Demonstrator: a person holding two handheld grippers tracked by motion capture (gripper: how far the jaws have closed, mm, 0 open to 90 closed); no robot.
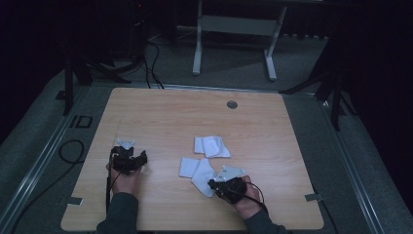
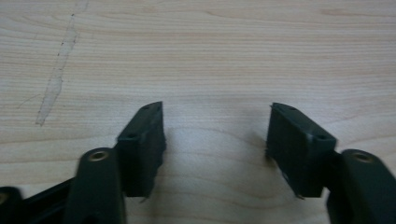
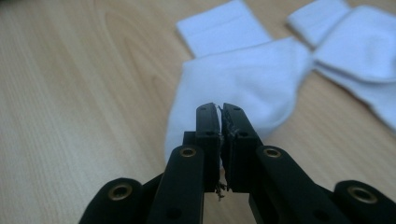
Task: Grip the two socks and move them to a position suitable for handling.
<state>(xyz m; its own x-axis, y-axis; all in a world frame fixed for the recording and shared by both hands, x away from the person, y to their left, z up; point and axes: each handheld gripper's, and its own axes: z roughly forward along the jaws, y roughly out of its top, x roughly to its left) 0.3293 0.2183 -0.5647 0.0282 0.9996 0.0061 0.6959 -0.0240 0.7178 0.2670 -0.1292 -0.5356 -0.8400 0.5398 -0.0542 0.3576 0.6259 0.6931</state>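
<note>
White cotton socks lay in two folded heaps at the centre of the high view: the near sock [image 1: 200, 174] lower, the second sock [image 1: 211, 146] just above it. Right gripper [image 3: 221, 107], pressed together, sat over the near sock's edge; whether it pinched fabric, I couldn't tell. Left gripper [image 2: 217, 109], at the lower left, gaped over bare pale wooden table [image 1: 160, 112], nothing between.
</note>
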